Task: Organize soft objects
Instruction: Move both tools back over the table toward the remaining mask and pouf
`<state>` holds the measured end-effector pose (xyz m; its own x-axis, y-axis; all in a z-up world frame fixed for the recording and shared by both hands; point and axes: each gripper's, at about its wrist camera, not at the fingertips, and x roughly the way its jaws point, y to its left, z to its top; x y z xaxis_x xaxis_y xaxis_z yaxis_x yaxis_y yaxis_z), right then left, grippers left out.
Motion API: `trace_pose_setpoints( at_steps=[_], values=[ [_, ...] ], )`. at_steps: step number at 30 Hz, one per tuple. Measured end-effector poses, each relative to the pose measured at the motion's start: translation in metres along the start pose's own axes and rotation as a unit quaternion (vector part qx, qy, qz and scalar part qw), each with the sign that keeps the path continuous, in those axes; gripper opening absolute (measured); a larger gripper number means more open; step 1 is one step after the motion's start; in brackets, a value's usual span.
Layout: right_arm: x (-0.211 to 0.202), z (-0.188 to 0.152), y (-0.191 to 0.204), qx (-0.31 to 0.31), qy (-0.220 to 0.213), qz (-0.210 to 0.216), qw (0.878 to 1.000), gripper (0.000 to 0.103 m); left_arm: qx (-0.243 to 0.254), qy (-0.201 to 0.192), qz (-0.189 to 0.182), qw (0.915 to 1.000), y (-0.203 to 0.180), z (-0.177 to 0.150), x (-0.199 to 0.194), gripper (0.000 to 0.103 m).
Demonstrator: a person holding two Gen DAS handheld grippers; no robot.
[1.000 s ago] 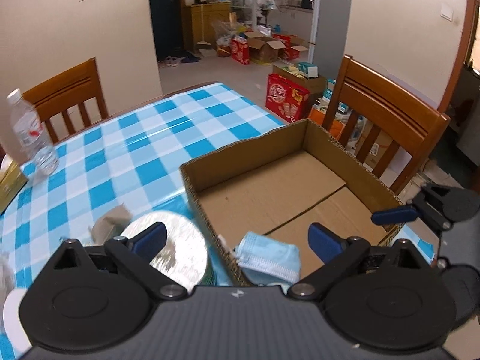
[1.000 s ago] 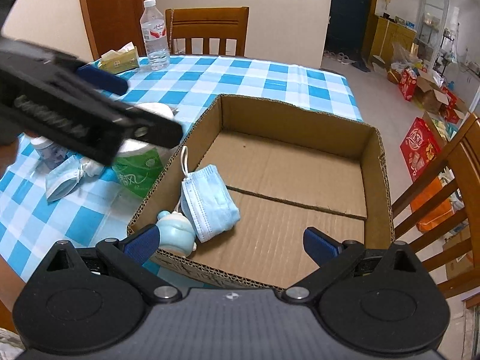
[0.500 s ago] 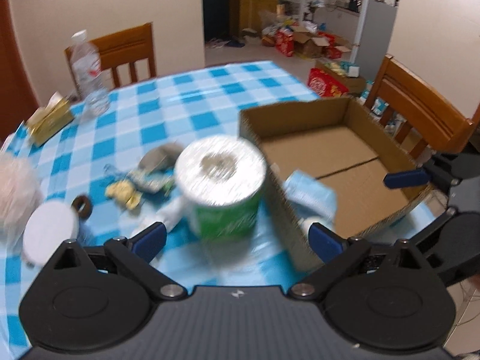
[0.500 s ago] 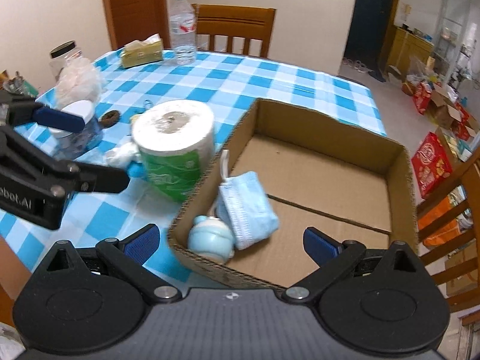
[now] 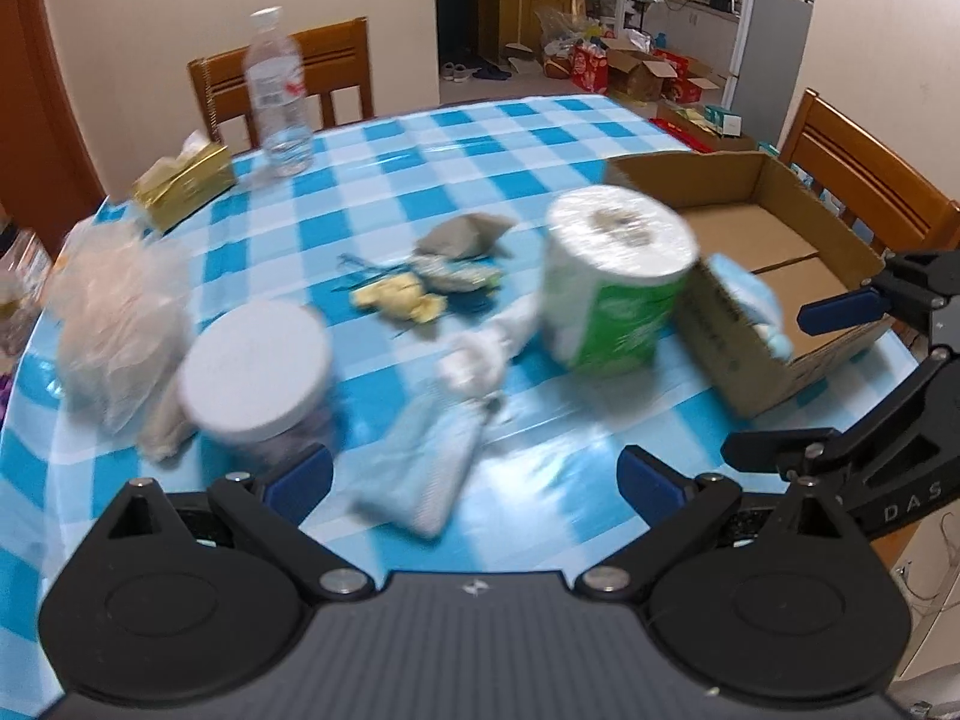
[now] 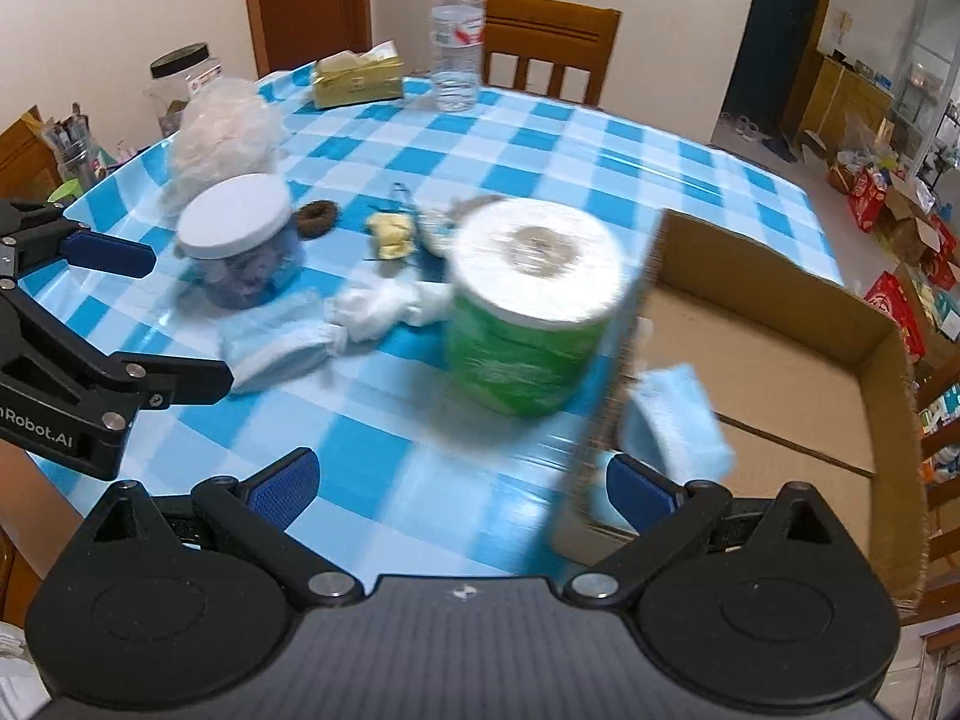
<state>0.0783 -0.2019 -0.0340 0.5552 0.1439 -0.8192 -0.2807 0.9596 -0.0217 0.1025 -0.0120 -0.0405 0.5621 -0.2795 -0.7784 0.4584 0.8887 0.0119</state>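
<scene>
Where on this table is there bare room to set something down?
Free: the far checked cloth between the bottle and the box; most of the box floor. Crowded: the near-left cluster around the jar, mask and paper roll.

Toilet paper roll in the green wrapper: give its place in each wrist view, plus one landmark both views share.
Left wrist view: toilet paper roll stands right of centre, against the cardboard box.
Right wrist view: the roll stands at centre, left of the box wall.
Shared landmark: water bottle at the table's far edge.
</scene>
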Motion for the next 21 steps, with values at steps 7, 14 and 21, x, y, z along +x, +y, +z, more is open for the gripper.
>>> trace_pose_setpoints(
  at_steps=[7, 14, 21],
  values=[
    [0.031, 0.02, 0.055, 0.007, 0.026, 0.005, 1.0, 0.103, -0.026, 0.009, 0.008, 0.9996, 0.069, -0.03, -0.003, 0.101],
    [0.065, 0.037, 0.092, 0.0, 0.049, 0.011, 0.999, 0.103, -0.061, 0.031, 0.027, 0.9973, 0.118, -0.051, 0.007, 0.1],
    [0.09, 0.061, 0.11, -0.016, 0.031, 0.008, 0.999, 0.103, -0.084, 0.054, 0.035, 0.9944, 0.147, -0.064, 0.017, 0.1]
  ],
)
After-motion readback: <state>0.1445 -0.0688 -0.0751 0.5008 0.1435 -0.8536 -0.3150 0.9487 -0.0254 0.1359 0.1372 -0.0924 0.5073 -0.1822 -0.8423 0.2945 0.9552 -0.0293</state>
